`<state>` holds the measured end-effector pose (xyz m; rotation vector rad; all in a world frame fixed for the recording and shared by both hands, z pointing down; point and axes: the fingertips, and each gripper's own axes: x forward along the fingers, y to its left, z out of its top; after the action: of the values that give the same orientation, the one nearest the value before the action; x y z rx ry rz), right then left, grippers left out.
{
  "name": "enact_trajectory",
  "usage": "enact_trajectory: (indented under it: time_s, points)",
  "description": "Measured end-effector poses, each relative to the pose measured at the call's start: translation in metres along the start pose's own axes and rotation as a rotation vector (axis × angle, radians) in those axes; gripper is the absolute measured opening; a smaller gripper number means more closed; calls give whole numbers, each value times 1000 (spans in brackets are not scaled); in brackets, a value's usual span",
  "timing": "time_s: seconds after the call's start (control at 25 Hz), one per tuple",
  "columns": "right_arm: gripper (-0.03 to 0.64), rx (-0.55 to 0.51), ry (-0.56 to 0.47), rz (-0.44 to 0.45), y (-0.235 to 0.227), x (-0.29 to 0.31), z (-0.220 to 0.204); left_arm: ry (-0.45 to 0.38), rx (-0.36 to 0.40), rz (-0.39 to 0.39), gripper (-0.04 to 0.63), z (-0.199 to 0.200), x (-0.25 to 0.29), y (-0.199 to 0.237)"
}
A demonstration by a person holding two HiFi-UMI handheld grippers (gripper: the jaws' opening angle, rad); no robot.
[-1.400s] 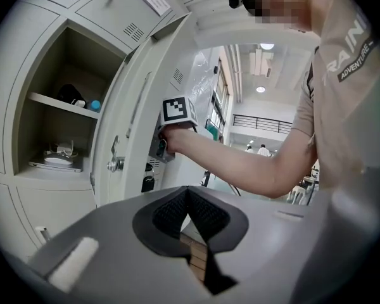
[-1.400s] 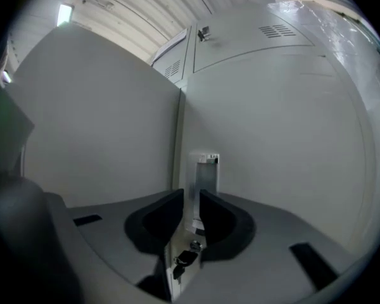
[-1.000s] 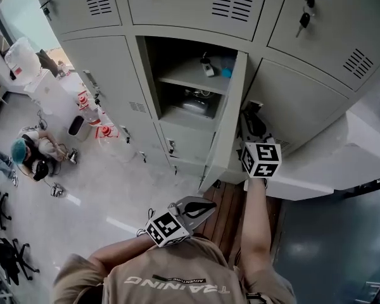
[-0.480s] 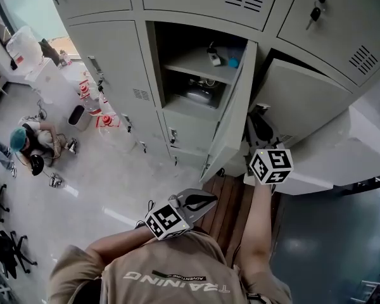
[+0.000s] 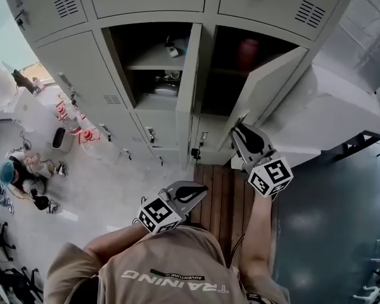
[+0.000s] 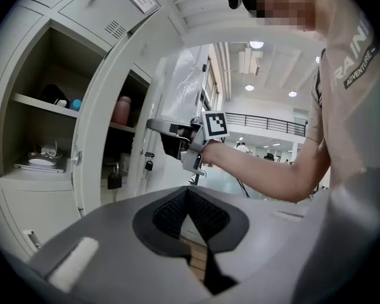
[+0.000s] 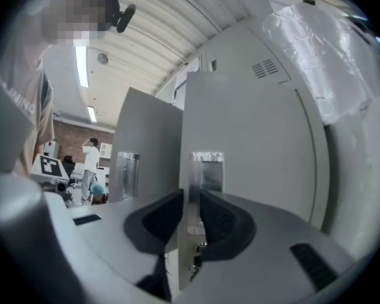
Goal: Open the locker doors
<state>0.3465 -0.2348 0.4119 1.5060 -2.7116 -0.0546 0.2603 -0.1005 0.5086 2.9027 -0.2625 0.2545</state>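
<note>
Right gripper astride locker door

Tiny items on the open locker's shelf, beyond recognition.

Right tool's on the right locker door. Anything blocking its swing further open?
Nothing visible in the way. The right tool is clamped on the free edge of the right locker door, with open space in front of it. The plastic-wrapped white block beside the lockers would probably stop it at a wide swing.

Grey middle locker door and its right neighbour stand open.
</note>
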Motion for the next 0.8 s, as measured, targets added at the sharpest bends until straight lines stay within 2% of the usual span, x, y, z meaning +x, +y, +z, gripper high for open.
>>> enact_trajectory:
  time_s: [0.16,0.36,0.56,0.8]
  points:
    - [43,-27,-14,-45,-2,-45,5,-5,10,-42,6,5,11,-12]
    - [43,-7,-28,-130,-8,-95,10,0,20,-97,6,7,23,-27]
    - [43,-4,-23,-198,-16,-117,5,3,21,-120,6,10,30,-34]
    - [43,17,-30,-217,-22,-126,5,12,12,-118,6,8,29,-30]
